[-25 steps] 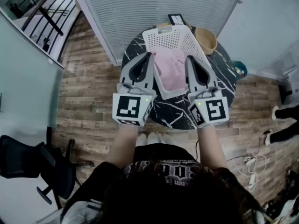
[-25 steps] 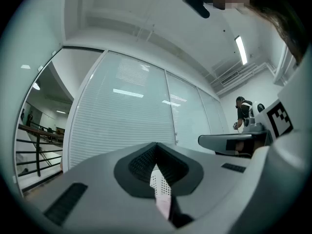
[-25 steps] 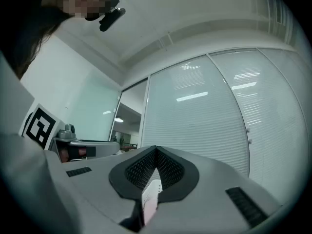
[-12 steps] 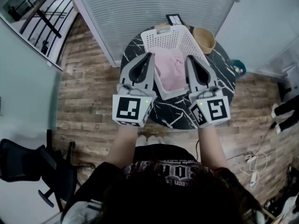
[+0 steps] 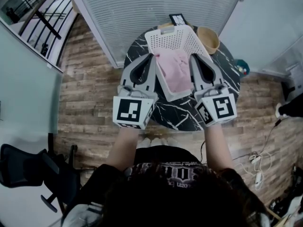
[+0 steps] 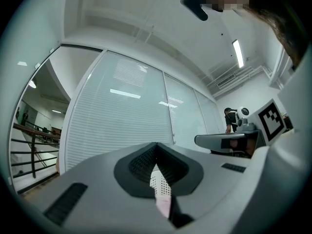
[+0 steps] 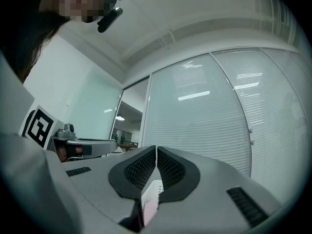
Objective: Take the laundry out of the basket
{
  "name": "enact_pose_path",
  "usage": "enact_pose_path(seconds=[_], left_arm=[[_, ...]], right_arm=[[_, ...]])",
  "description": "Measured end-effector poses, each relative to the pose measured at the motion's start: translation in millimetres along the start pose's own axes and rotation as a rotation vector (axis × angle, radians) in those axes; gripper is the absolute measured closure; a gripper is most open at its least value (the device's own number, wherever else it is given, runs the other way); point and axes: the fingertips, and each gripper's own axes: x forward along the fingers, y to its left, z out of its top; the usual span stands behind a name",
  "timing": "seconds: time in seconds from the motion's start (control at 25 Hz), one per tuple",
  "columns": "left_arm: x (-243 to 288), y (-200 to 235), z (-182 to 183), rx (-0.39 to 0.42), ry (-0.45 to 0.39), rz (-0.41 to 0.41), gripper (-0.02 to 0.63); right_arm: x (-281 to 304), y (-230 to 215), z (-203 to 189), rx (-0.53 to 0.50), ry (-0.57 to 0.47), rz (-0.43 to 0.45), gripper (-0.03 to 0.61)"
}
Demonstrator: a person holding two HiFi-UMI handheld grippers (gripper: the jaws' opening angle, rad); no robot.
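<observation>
A white perforated laundry basket (image 5: 173,40) stands on a round black marble table (image 5: 177,115). Pink laundry (image 5: 175,70) lies heaped inside it. My left gripper (image 5: 152,56) hovers along the basket's left side, jaws shut and holding nothing. My right gripper (image 5: 193,56) hovers along the basket's right side, also shut and holding nothing. In the left gripper view the jaws (image 6: 156,145) meet at the tip, with a sliver of basket (image 6: 157,182) and pink cloth (image 6: 164,204) showing below them. The right gripper view shows its pads (image 7: 156,148) pressed together over the same basket (image 7: 152,189).
A tan bowl (image 5: 209,39) and a small dark device (image 5: 178,19) sit on the table behind the basket. A white blind-covered partition (image 5: 156,6) stands close behind the table. An office chair (image 5: 28,169) is at lower left, and cables (image 5: 258,167) lie on the wood floor at right.
My right gripper has drifted slightly to the right. The left gripper, basket and laundry have stayed about where they were.
</observation>
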Motion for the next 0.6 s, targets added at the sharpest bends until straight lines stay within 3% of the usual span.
enact_pose_path(seconds=[0.6], left_arm=[[10,11,-12,0.011,0.012,0.034,0.614]], right_arm=[[23,-6,-21,0.016,0.023,0.060,0.548]])
